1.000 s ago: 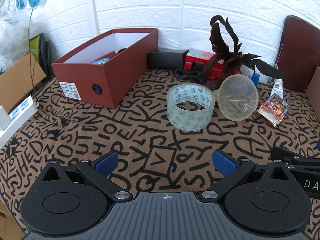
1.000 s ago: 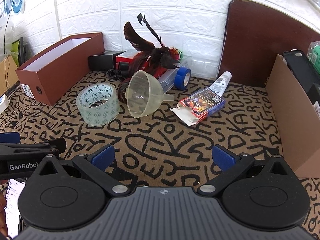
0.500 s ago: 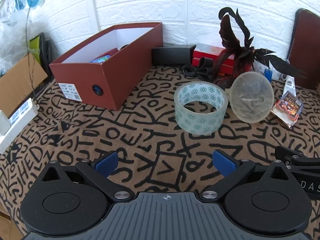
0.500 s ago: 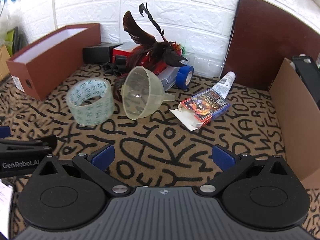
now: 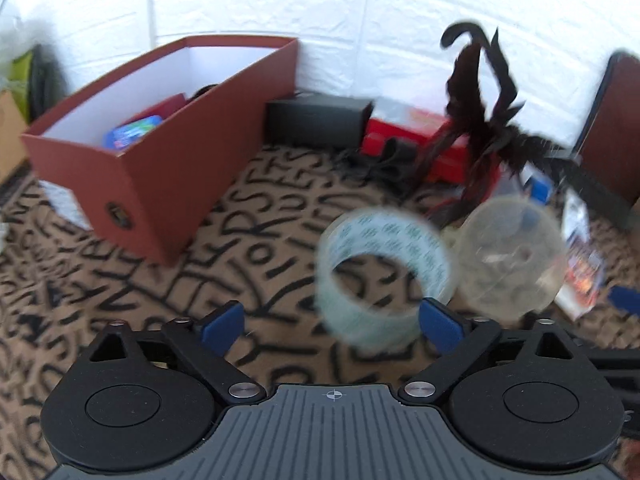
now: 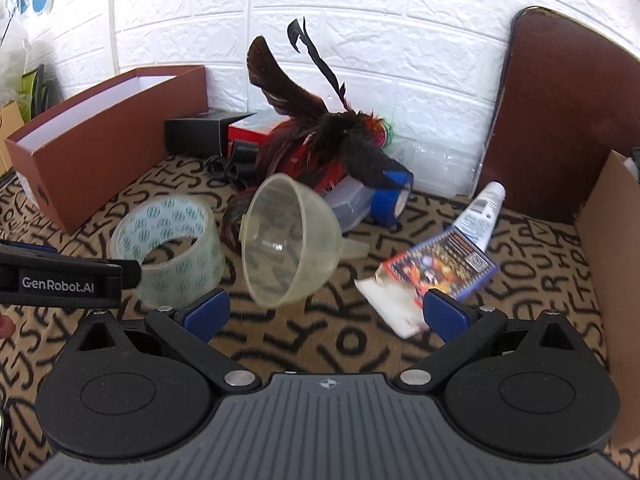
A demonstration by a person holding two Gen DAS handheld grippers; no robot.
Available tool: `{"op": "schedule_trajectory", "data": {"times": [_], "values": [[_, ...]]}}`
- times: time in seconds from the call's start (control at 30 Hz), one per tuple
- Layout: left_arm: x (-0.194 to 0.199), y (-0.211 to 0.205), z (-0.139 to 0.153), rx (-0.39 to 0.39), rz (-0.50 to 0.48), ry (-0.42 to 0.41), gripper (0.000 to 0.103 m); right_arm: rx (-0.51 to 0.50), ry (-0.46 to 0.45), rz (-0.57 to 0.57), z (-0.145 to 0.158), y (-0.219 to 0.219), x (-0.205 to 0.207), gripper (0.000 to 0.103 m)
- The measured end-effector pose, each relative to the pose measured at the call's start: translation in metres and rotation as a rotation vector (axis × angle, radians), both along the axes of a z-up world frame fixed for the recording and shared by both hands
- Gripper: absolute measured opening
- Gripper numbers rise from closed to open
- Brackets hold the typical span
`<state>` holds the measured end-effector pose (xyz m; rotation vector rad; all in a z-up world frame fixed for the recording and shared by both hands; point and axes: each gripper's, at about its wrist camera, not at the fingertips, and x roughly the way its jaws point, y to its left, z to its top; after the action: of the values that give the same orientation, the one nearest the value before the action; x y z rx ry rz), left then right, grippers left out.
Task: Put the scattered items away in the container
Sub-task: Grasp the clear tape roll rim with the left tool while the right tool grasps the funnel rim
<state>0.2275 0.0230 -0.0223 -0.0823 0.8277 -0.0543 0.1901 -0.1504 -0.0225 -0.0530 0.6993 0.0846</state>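
A clear tape roll (image 5: 384, 272) with green print lies on the patterned cloth, with a translucent funnel (image 5: 512, 256) on its side right of it. My left gripper (image 5: 330, 320) is close behind the roll. Its jaws are closing; the roll's near edge sits beside the right pad, and the left pad is well clear of it. The picture is blurred. The brown shoebox (image 5: 160, 152) stands open at the back left with a few items inside. My right gripper (image 6: 324, 312) is open and empty just behind the funnel (image 6: 288, 240), with the tape roll (image 6: 172, 240) to its left.
A torn card box (image 6: 440, 268), a white tube (image 6: 480, 212), a blue tape roll (image 6: 390, 198) and a feather bundle (image 6: 320, 132) lie behind and to the right. A cardboard box (image 6: 608, 260) walls the right side. The left gripper's finger (image 6: 68, 282) reaches in from the left.
Both grippers have moved forward and slightly down toward the tape roll and the funnel, which now look larger and nearer. The left jaws have narrowed a little.
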Motion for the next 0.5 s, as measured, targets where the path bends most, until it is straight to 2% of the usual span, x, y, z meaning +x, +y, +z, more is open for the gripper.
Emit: {"op": "schedule_trajectory", "data": {"times": [0.17,0.23,0.3,0.37,0.43,0.5], "values": [[0.007,0.004,0.004,-0.060,-0.018,-0.003,0.091,0.008,-0.001,0.007,-0.004,0.000,0.016,0.094],[0.015,0.005,0.001,-0.056,-0.015,0.021,0.088,0.016,-0.001,0.007,-0.006,-0.001,0.020,0.089],[0.022,0.008,-0.003,-0.074,-0.013,0.060,0.077,0.024,0.014,0.007,-0.009,-0.001,0.025,0.084],[0.027,0.011,-0.006,-0.117,-0.013,0.077,0.075,0.030,0.026,0.015,-0.012,0.000,0.028,0.079],[0.033,0.010,-0.009,-0.117,-0.017,0.084,0.071,0.031,0.031,0.021,-0.014,0.000,0.030,0.077],[0.041,0.007,-0.014,-0.096,-0.027,0.109,0.055,0.028,0.034,0.022,-0.015,0.002,0.032,0.069]]}}
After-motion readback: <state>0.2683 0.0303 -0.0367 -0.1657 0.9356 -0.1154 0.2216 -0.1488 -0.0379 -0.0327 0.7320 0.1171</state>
